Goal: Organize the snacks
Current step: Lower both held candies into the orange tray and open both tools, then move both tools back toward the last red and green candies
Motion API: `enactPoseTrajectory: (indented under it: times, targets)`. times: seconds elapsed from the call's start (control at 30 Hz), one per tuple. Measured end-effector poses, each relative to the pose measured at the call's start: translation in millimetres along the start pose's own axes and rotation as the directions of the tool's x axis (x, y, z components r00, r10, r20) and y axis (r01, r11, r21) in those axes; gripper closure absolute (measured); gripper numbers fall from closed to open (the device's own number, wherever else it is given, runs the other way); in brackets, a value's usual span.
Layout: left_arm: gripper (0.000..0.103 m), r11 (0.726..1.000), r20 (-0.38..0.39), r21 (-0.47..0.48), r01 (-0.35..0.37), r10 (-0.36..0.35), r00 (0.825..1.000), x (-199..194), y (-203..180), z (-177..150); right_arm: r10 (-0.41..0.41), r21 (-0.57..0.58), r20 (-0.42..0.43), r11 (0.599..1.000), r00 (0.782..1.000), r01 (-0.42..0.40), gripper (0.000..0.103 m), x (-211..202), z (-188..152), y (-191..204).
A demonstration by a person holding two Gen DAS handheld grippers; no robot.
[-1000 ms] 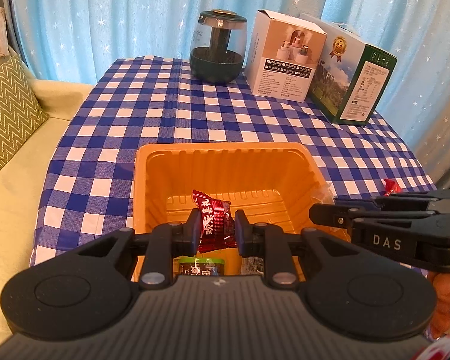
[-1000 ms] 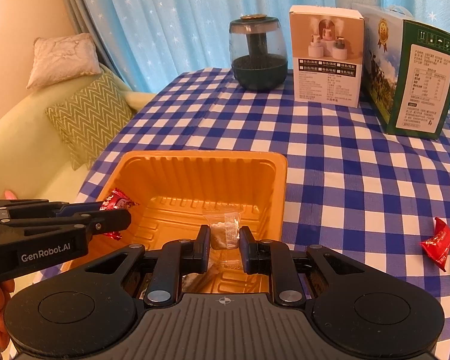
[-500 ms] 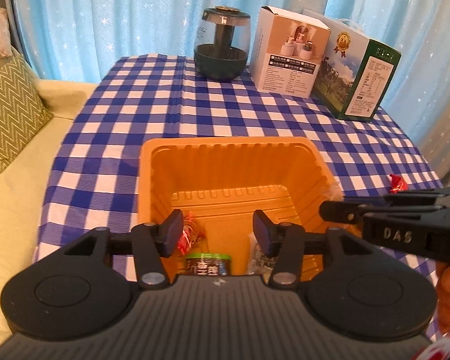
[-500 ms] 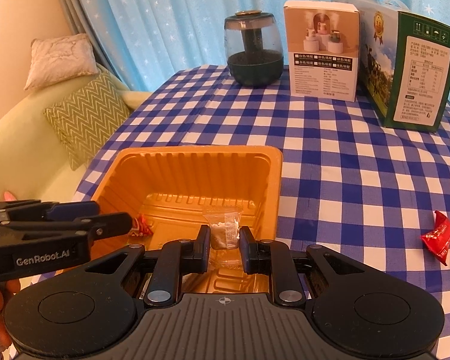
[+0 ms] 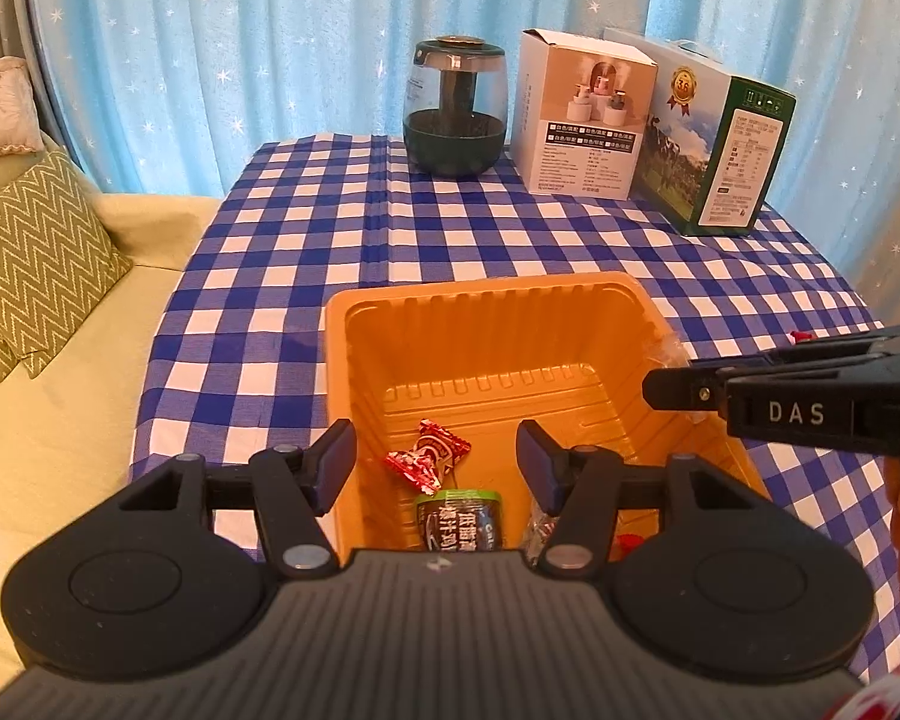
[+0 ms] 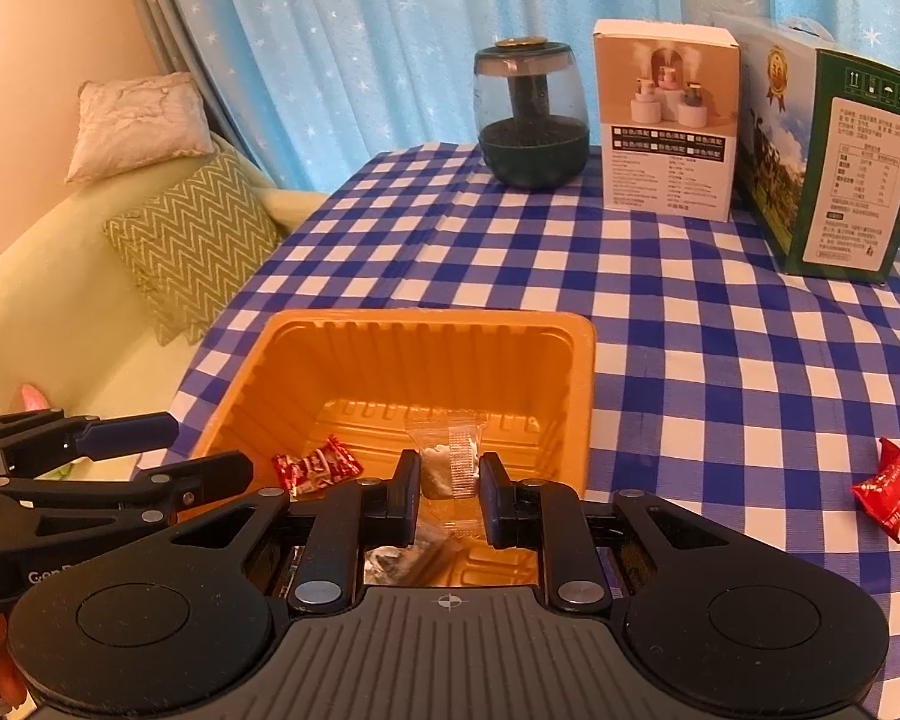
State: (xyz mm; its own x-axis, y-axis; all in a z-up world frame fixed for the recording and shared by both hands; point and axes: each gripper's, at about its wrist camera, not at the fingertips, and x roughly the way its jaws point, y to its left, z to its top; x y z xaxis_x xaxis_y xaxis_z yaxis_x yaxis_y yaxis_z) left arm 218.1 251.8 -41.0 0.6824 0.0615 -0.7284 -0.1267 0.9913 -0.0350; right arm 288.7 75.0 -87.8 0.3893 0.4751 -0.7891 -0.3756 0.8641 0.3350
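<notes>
Left gripper (image 5: 435, 459) was opening over the orange tray (image 5: 486, 306), nothing held. Right gripper (image 6: 449, 483) pinched a clear snack packet (image 6: 450, 450).

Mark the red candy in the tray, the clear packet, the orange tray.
red candy (image 5: 429, 461), left wrist view, wrapper middle
clear packet (image 6: 450, 456), right wrist view, its middle
orange tray (image 6: 432, 319), right wrist view, far rim

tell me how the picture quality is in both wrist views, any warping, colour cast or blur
Left wrist view: strong fisheye bend, curtain edges bow, corners vignette dark; warm orange cast, the orange tray glows; far boxes slightly soft. Right wrist view: same barrel warp and black corners; clear snack packet in the right gripper is sharp, print on the green box too small to read.
</notes>
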Motion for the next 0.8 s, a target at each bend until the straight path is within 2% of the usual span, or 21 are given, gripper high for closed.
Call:
enactPoseTrajectory:
  times: [0.07, 0.17, 0.2, 0.27, 0.5, 0.63, 0.8]
  targets:
    - [0.046, 1.0, 0.0, -0.006, -0.003, 0.003, 1.0, -2, 2, -1, 0.023, -0.003, 0.002, 1.0, 1.0, -0.023, 0.082, 1, 1, 0]
    - [0.036, 1.0, 0.003, -0.016, -0.008, 0.008, 1.0, -4, 5, -4, 0.048, -0.015, -0.005, 0.999, 0.999, -0.048, 0.078, 1, 2, 2]
    - [0.034, 1.0, 0.005, -0.019, -0.01, 0.01, 1.0, -6, 6, -5, 0.048, -0.021, 0.0, 0.999, 0.999, -0.048, 0.075, 0, 2, 3]
    - [0.034, 1.0, 0.006, -0.025, -0.011, 0.011, 1.0, -8, 7, -8, 0.039, -0.019, 0.004, 0.999, 0.999, -0.039, 0.062, -2, 1, 3]
    - [0.033, 0.999, 0.008, -0.05, -0.014, 0.015, 1.0, -26, 6, -15, 0.014, 0.014, 0.017, 1.0, 1.0, -0.014, 0.061, -23, -7, -7]
    - [0.032, 0.999, 0.021, -0.051, 0.0, 0.001, 1.0, -44, -3, -21, -0.024, 0.057, 0.015, 0.998, 1.0, 0.023, 0.061, -46, -20, -16]
    - [0.028, 0.999, 0.029, -0.04, 0.016, -0.015, 0.999, -67, -23, -32, -0.069, 0.054, 0.016, 0.996, 0.998, 0.068, 0.06, -77, -41, -20]
